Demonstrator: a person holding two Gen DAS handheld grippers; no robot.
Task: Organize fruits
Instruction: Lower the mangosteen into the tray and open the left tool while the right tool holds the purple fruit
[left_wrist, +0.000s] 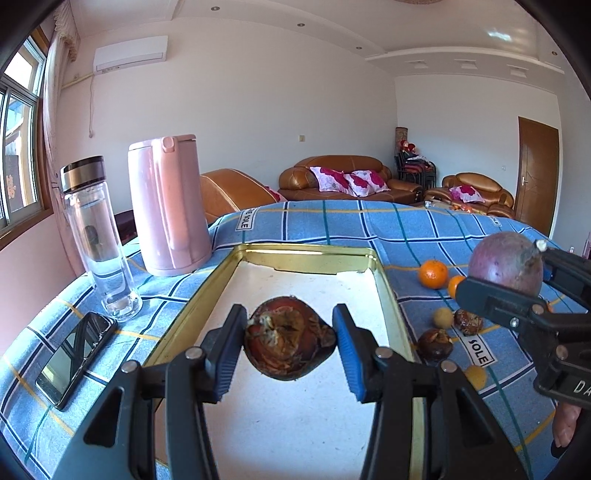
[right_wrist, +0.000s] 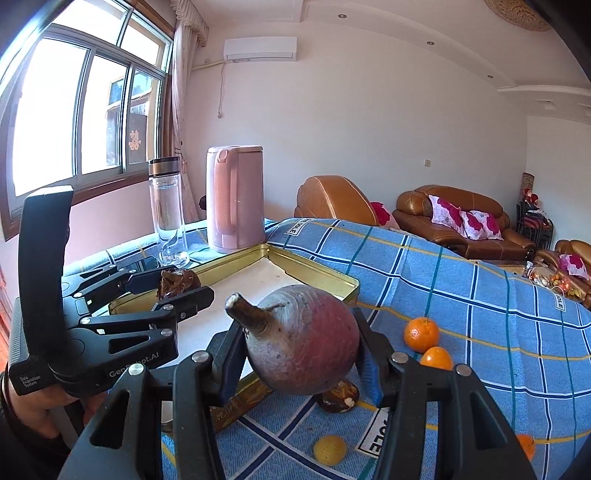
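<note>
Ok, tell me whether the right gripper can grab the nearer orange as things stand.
Probably not yet: the right gripper is shut on the purple fruit, so its jaws are full. The nearer orange lies uncovered on the cloth just beside it; the path looks free once the fruit is released.

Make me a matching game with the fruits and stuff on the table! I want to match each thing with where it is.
Things:
1. dark brown fruit
2. purple fruit
3. phone
4. pink kettle

Places:
A. lying flat near the glass bottle
B. in the right gripper
C. standing behind the tray
D. in the left gripper, over the tray

Pairs: 1-D, 2-B, 3-A, 4-C
</note>
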